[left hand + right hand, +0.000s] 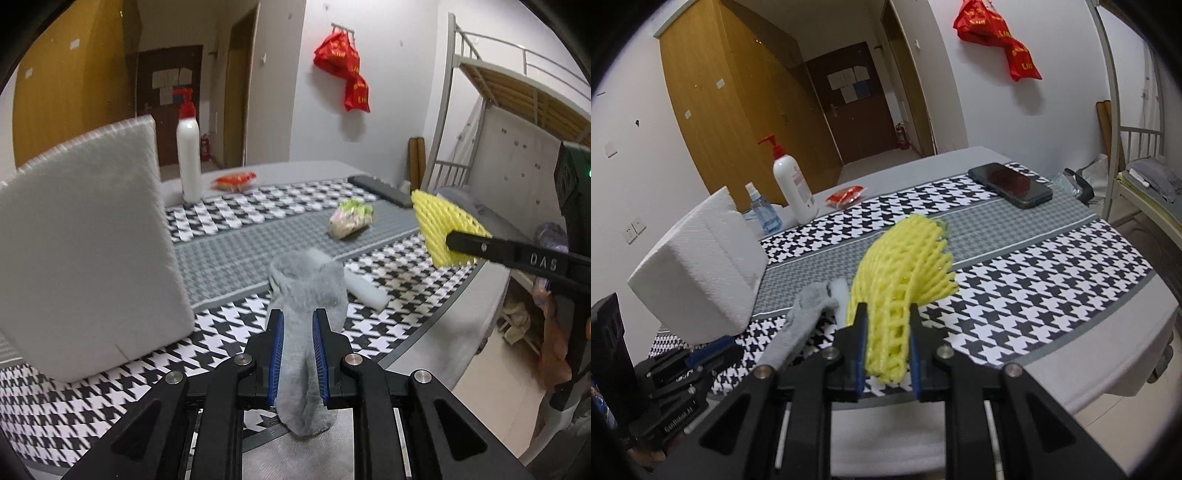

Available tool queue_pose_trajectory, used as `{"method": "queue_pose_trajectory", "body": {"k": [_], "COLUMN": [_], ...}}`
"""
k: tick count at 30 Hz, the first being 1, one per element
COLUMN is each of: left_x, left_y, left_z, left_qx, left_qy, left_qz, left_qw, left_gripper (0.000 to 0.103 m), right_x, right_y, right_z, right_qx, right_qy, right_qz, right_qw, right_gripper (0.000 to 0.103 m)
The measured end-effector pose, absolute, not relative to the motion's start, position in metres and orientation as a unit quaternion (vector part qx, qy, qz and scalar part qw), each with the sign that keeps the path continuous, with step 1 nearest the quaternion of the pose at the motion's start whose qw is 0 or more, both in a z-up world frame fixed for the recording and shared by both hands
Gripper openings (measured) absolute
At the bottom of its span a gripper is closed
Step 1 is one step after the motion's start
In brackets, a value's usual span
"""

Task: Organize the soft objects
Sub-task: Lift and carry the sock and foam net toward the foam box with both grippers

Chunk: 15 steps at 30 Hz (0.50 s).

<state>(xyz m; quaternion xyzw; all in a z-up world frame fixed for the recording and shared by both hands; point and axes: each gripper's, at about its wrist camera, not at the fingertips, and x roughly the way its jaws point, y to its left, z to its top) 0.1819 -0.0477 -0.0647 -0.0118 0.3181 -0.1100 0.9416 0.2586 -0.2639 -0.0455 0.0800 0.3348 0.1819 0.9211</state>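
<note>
Now the left gripper has its blue pads clamped on a grey sock, which hangs clear above the houndstooth tablecloth. Off to its right, the right gripper is pinched on a yellow foam net, also held off the table. Just beyond the sock a white foam roll lies on the cloth, a large white foam block stands at the left, and a crumpled green-and-pink wrapper sits further back on the grey stripe
</note>
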Motion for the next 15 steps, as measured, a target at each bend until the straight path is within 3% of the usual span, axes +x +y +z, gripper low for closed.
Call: {"method": "queue_pose_trajectory", "body": {"k": [10,12,14,15], "left_x": [0.18,0.184,0.189,0.191], "left_y": [-0.046,-0.047,-0.05,-0.051], "left_z": [-0.07,-0.074,-0.079,-0.08], "left_qx": [-0.009,-0.011,-0.006,-0.006], "left_qy": [0.328,0.334,0.343,0.343], "left_qz": [-0.13,-0.129,-0.126,-0.125], "left_qw": [0.936,0.934,0.931,0.931], "left_gripper": [0.019,0.025,0.053,0.057], "right_x": [0.239,0.237,0.235,0.234], "right_y": [-0.263,-0.262,-0.261,-0.261], "right_z": [-0.035,-0.034,-0.034,-0.034], "right_qx": [0.074,0.071,0.069,0.068], "right_qy": [0.314,0.313,0.311,0.311], "right_qz": [0.191,0.195,0.197,0.198], "right_qw": [0.927,0.927,0.927,0.927], "right_gripper": [0.022,0.022,0.022,0.022]}}
